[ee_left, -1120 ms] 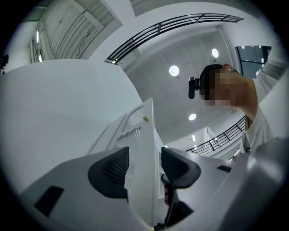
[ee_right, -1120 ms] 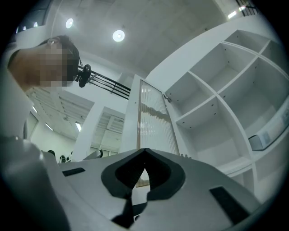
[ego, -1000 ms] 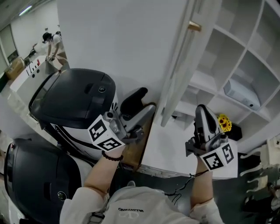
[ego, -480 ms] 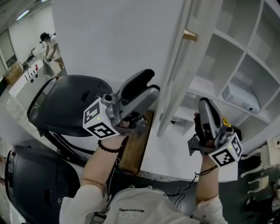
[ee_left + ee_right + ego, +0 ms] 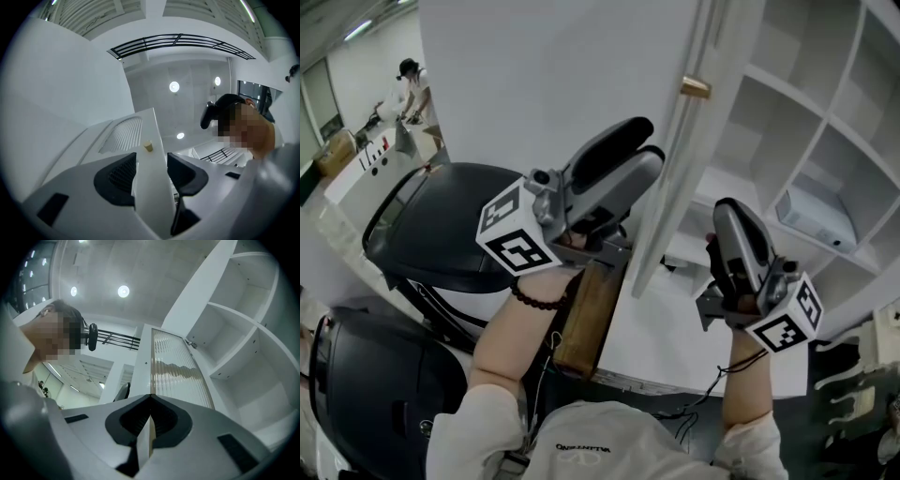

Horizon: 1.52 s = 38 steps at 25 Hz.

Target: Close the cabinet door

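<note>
Cabinet (image 5: 825, 141) fills right of frame, shelves exposed; cabinet door (image 5: 675, 178) open, edge-on at centre. Left gripper (image 5: 647, 142) spread, jaws straddling door edge below knob (image 5: 695, 87). Right gripper (image 5: 727, 211) pressed together, lower right, just beside door. Closing step barely begun; next likely swing door rightward onto shelves
</note>
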Each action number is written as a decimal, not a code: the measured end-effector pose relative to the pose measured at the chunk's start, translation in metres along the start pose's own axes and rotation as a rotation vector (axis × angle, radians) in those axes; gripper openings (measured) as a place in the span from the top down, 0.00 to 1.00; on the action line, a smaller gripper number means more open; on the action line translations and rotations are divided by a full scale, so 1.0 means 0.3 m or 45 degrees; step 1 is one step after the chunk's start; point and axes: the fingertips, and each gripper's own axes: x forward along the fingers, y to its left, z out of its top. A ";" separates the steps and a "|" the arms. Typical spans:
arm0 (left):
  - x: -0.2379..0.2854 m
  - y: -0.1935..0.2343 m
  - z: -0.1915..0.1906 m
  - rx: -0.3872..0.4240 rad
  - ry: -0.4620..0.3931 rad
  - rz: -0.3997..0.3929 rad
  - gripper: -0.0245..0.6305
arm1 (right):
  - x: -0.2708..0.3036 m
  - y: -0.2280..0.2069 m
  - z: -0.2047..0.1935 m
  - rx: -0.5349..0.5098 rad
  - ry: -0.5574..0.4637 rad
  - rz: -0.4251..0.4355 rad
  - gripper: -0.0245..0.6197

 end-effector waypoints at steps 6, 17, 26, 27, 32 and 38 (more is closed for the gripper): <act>0.051 0.028 0.011 -0.032 0.012 -0.032 0.65 | 0.020 0.007 0.034 0.002 -0.007 0.031 0.95; 0.153 0.012 0.066 -0.026 0.042 -0.122 0.67 | 0.065 0.039 0.069 0.029 -0.020 0.087 0.95; 0.192 -0.011 0.074 -0.038 0.077 -0.163 0.72 | 0.089 0.077 0.096 -0.021 -0.029 0.127 0.95; 0.192 -0.012 0.075 -0.045 0.075 -0.164 0.72 | 0.091 0.079 0.099 -0.023 -0.031 0.129 0.95; 0.193 -0.003 0.066 -0.087 0.061 -0.153 0.74 | 0.088 0.079 0.099 -0.023 -0.038 0.134 0.95; 0.193 0.014 0.062 -0.158 0.034 -0.145 0.82 | 0.085 0.080 0.097 -0.016 -0.040 0.126 0.95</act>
